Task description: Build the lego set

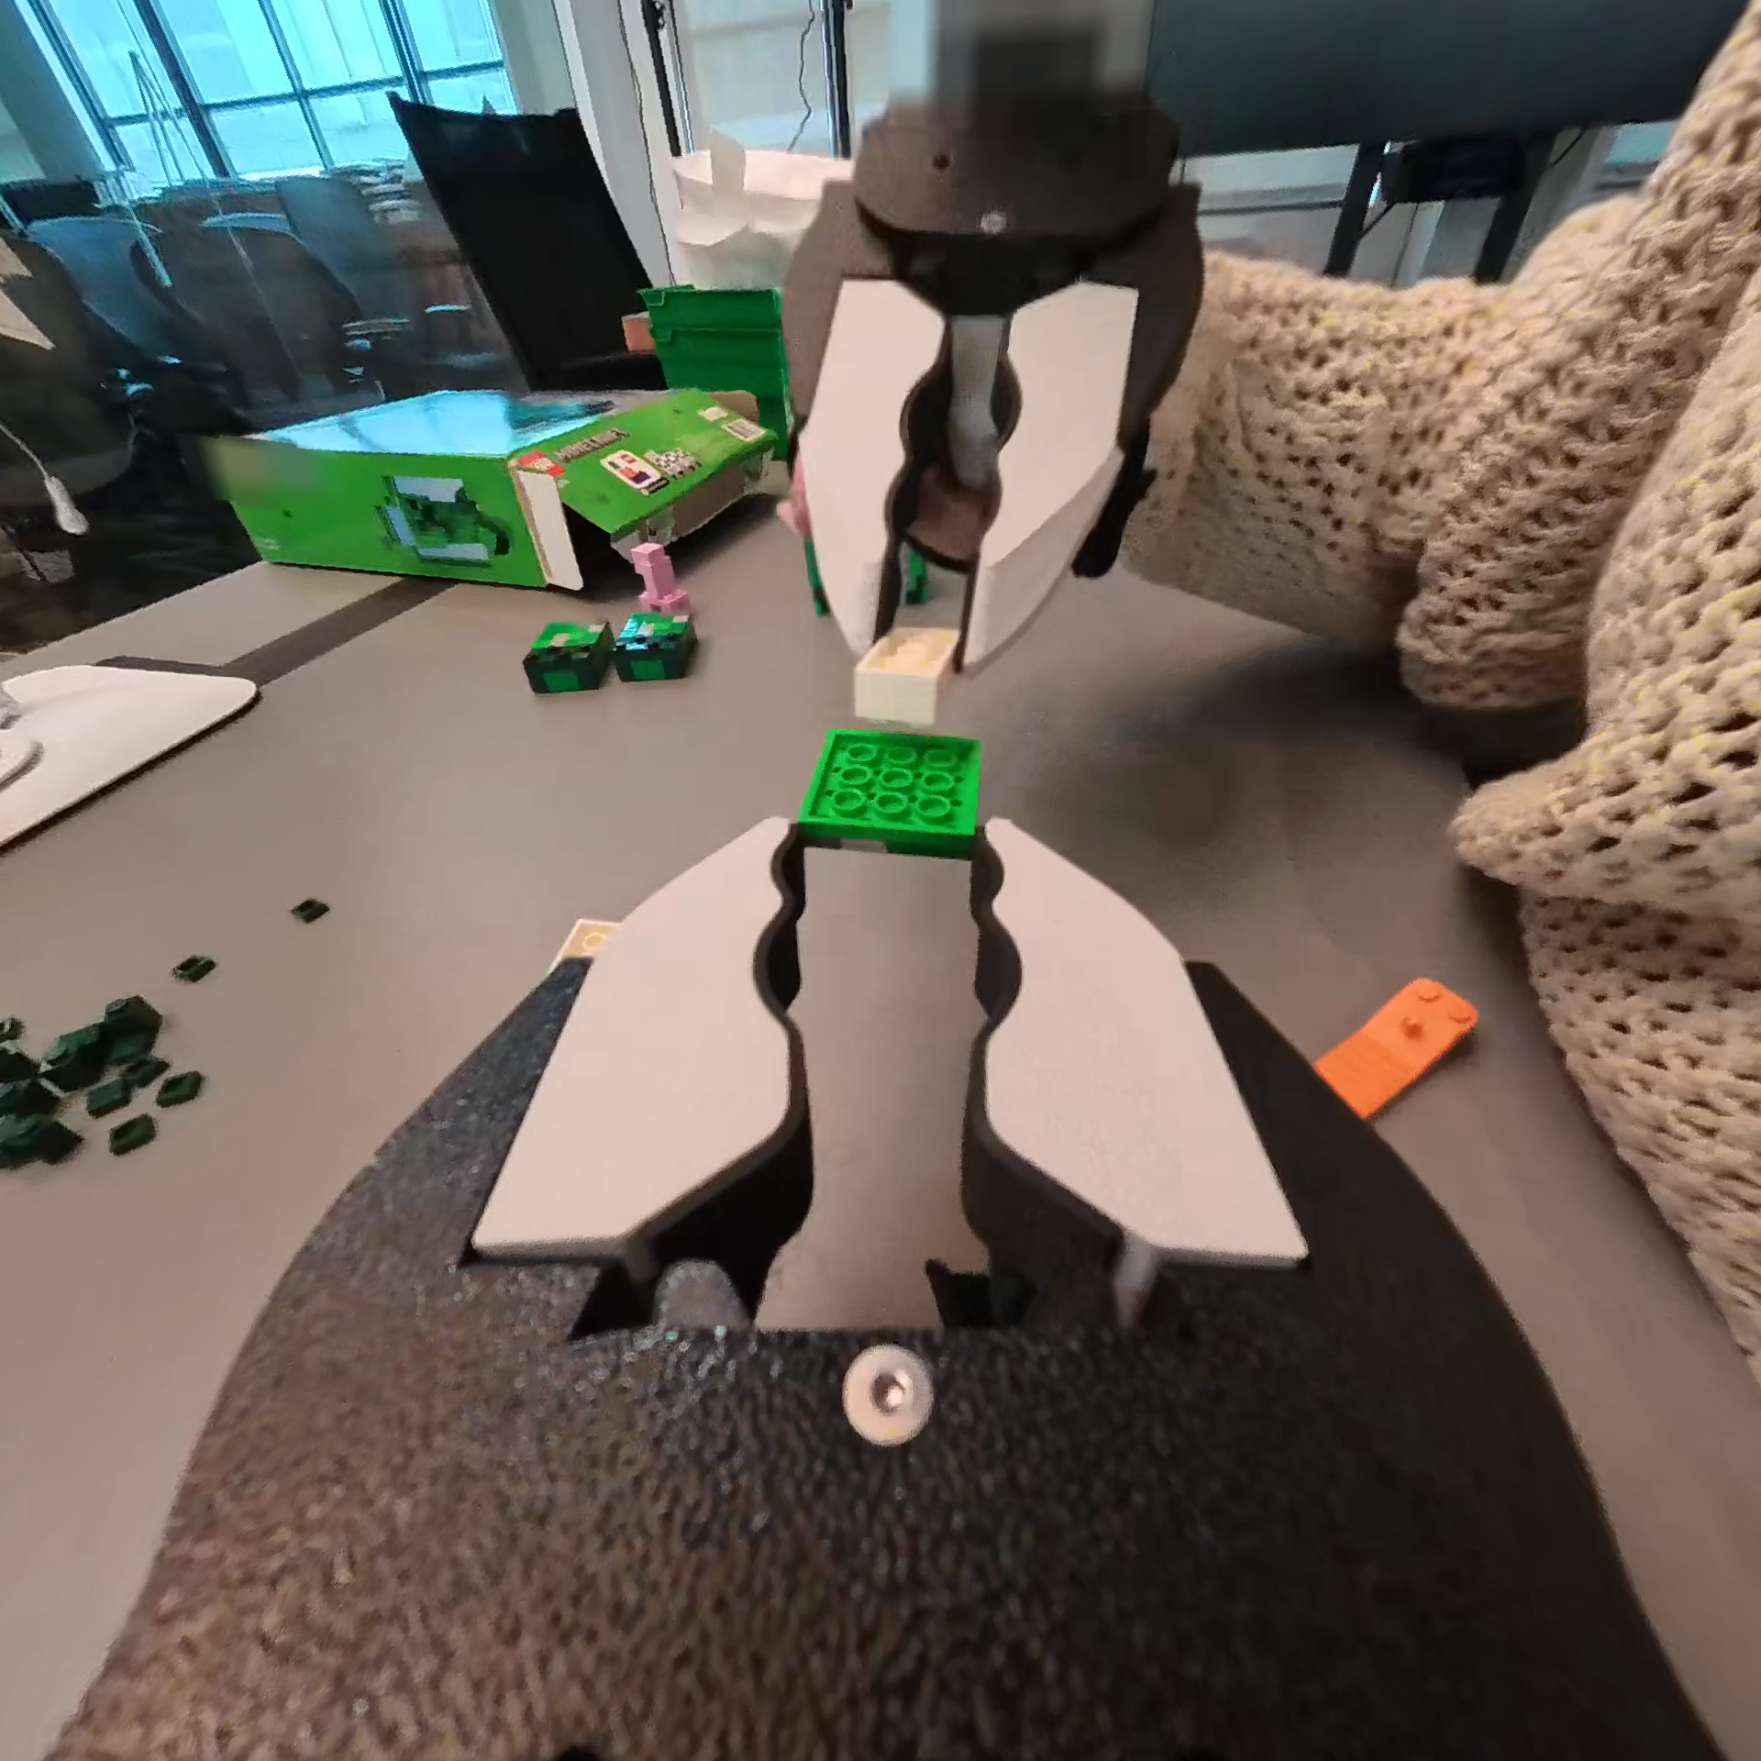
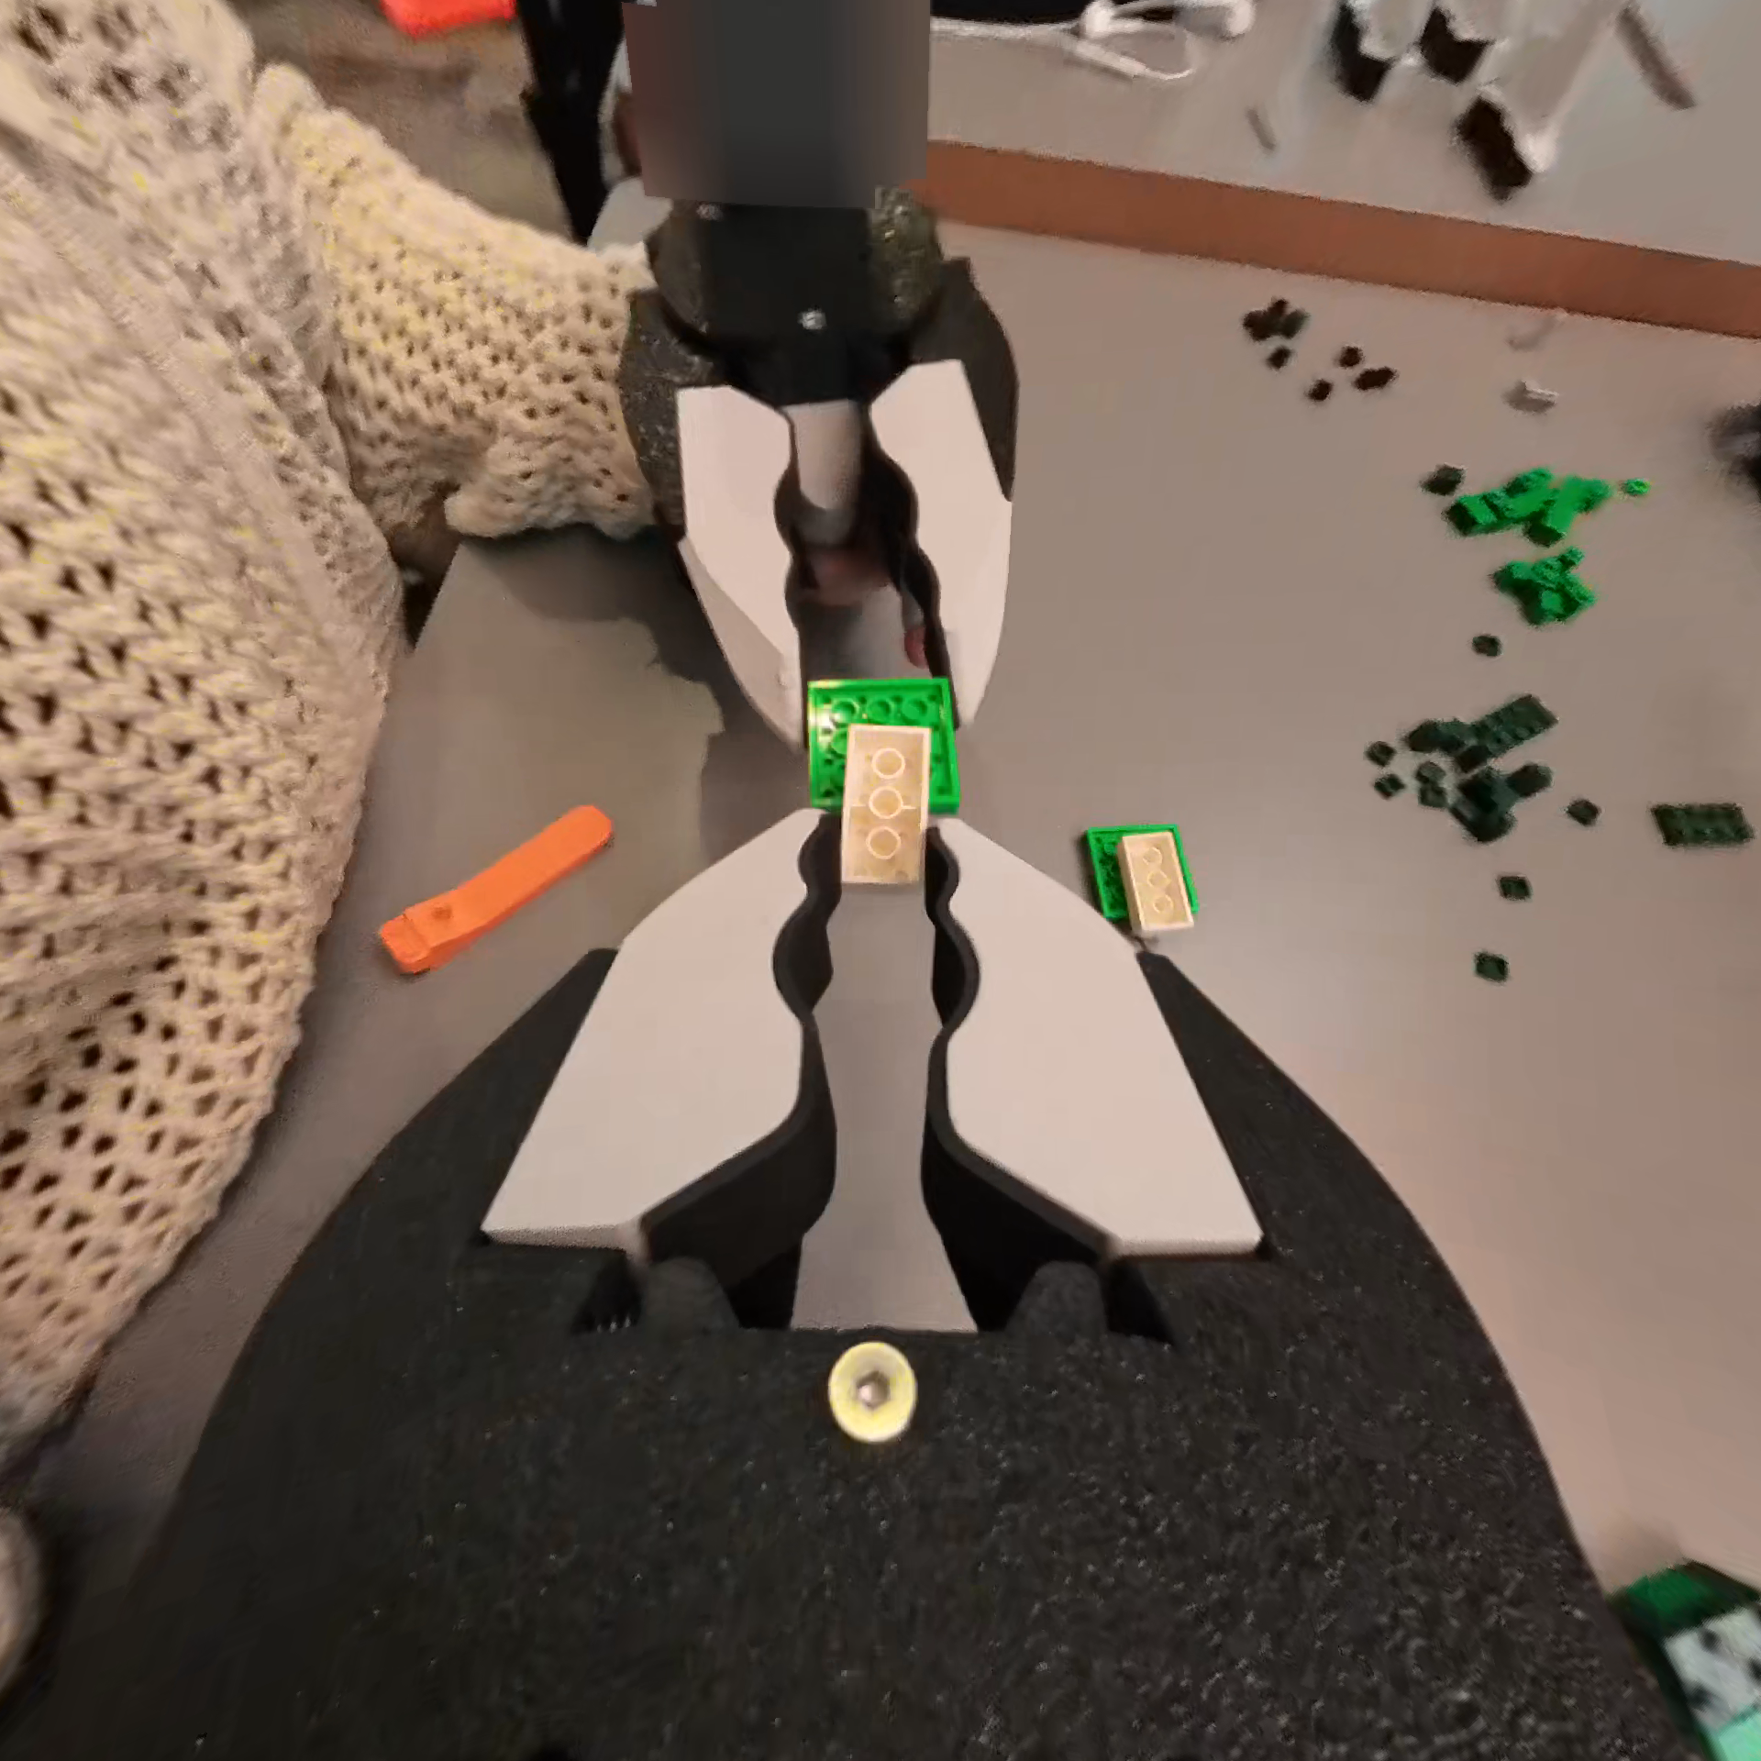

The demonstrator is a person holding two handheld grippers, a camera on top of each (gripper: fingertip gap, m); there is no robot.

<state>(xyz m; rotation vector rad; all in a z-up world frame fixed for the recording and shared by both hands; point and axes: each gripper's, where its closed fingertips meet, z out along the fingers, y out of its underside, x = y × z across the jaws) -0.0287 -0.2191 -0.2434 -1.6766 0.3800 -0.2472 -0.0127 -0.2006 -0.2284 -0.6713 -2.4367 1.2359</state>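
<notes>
My left gripper [image 1: 889,839] is shut on a bright green square plate [image 1: 891,786], held above the grey table with its underside up. My right gripper [image 1: 910,648] faces it, shut on a white brick [image 1: 900,686], also underside up. In the right wrist view, my right gripper [image 2: 881,829] holds the white brick [image 2: 884,810] over the green plate [image 2: 939,762], which sits in the left gripper [image 2: 881,719]. The brick is close above the plate; I cannot tell whether they touch.
A second green plate with a white brick on it [image 2: 1143,877] lies on the table. An orange brick separator [image 2: 495,886] lies near a knit sleeve [image 2: 191,667]. Dark green pieces [image 2: 1477,762], bright green pieces [image 2: 1534,534], a green box [image 1: 457,495] and two green blocks [image 1: 610,653] lie around. Less than 4 cm separates the two grippers' tips. Between my left fingertips and the orange brick separator [image 2: 495,886] there is roughly 12 centimetres. My left wrist view [image 1: 1360,1059] looks at it from another angle.
</notes>
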